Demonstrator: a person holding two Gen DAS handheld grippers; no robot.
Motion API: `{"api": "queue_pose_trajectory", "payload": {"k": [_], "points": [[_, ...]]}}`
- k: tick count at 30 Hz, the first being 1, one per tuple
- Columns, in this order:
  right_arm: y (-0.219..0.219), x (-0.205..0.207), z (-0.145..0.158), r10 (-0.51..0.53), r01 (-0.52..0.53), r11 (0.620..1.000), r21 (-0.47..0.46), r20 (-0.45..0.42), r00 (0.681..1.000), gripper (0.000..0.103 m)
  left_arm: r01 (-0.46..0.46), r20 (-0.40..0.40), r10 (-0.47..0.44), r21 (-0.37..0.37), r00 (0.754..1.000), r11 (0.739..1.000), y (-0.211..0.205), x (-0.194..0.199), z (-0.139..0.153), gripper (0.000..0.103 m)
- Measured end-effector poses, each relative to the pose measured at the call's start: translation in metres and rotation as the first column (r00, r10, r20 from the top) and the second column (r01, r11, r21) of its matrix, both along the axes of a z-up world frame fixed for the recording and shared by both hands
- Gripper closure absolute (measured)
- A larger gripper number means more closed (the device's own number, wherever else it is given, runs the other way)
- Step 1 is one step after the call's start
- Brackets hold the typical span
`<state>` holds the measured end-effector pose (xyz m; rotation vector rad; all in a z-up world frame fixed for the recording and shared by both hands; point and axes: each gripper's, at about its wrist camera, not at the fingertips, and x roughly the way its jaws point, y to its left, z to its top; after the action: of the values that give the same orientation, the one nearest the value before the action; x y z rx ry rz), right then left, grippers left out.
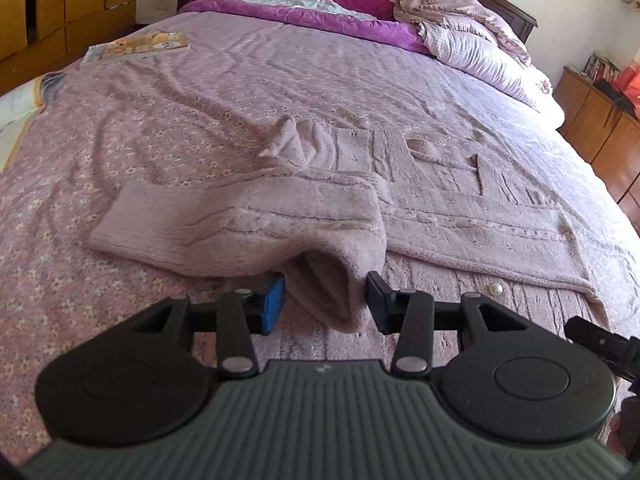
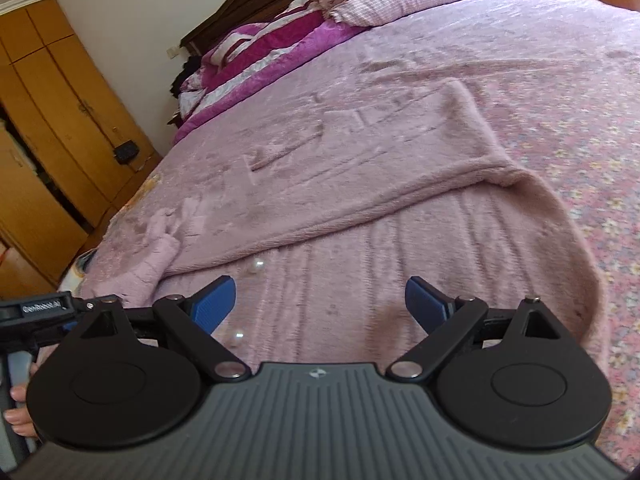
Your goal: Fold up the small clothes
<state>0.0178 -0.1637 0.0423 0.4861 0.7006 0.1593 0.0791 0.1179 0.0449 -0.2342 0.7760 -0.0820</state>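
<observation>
Left fingers (image 1: 276, 304) apart astride sleeve (image 1: 320, 280)

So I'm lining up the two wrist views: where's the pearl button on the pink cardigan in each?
Left wrist: pearl button, lower right, just beyond the right finger.
Right wrist: pearl button, lower left of centre, above the left finger.
Shared landmark: the magenta striped quilt at the bed's far end.

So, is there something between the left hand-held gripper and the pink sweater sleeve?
Nothing visible. The folded sleeve already has its fold between the open pads of the left hand-held gripper, which do not press it.
</observation>
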Motion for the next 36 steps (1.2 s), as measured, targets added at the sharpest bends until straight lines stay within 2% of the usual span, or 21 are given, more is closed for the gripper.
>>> {"api": "queue_pose_trajectory", "payload": {"k": [5, 9, 15, 20, 25, 28, 31, 32, 33, 36], "points": [[0.022, 0.021, 0.013, 0.082, -0.082, 0.997, 0.009, -0.006, 0.997, 0.007, -0.001, 0.002, 0.001, -0.025, 1.000, 1.000, 0.008, -0.003, 0.000, 0.057], [0.046, 0.044, 0.023, 0.154, -0.153, 0.987, 0.056, -0.017, 0.988, 0.007, 0.008, 0.011, -0.007, -0.036, 1.000, 0.999, 0.013, -0.007, 0.002, 0.057], [0.092, 0.074, 0.034, 0.269, -0.262, 0.959, 0.110, -0.049, 0.962, 0.007, 0.015, 0.024, -0.014, -0.023, 1.000, 1.000, 0.024, -0.018, 0.005, 0.057], [0.136, 0.096, 0.032, 0.347, -0.339, 0.936, 0.097, -0.085, 0.934, 0.007, -0.034, 0.015, 0.035, -0.043, 0.999, 0.998, 0.042, -0.023, 0.001, 0.057], [0.172, 0.116, 0.019, 0.379, -0.376, 0.925, 0.052, -0.161, 0.911, 0.009, -0.060, 0.008, 0.060, -0.063, 0.998, 0.996, 0.058, -0.025, -0.005, 0.057], [0.180, 0.124, 0.012, 0.383, -0.383, 0.923, 0.039, -0.188, 0.904, 0.016, -0.063, -0.006, 0.063, -0.062, 0.998, 0.996, 0.061, -0.023, -0.008, 0.057], [0.187, 0.131, 0.009, 0.383, -0.384, 0.923, 0.031, -0.197, 0.903, 0.031, -0.065, -0.012, 0.065, -0.059, 0.998, 0.996, 0.063, -0.020, -0.011, 0.057], [0.188, 0.132, 0.008, 0.388, -0.391, 0.920, 0.027, -0.200, 0.900, 0.043, -0.063, -0.012, 0.062, -0.059, 0.998, 0.996, 0.064, -0.020, -0.011, 0.057], [0.190, 0.134, 0.008, 0.396, -0.400, 0.916, 0.025, -0.203, 0.895, 0.060, -0.061, -0.012, 0.060, -0.060, 0.998, 0.996, 0.063, -0.019, -0.011, 0.057], [0.195, 0.137, 0.013, 0.408, -0.416, 0.909, -0.004, -0.189, 0.893, 0.086, -0.052, -0.014, 0.052, -0.054, 0.999, 0.997, 0.059, -0.017, -0.013, 0.057]]}}
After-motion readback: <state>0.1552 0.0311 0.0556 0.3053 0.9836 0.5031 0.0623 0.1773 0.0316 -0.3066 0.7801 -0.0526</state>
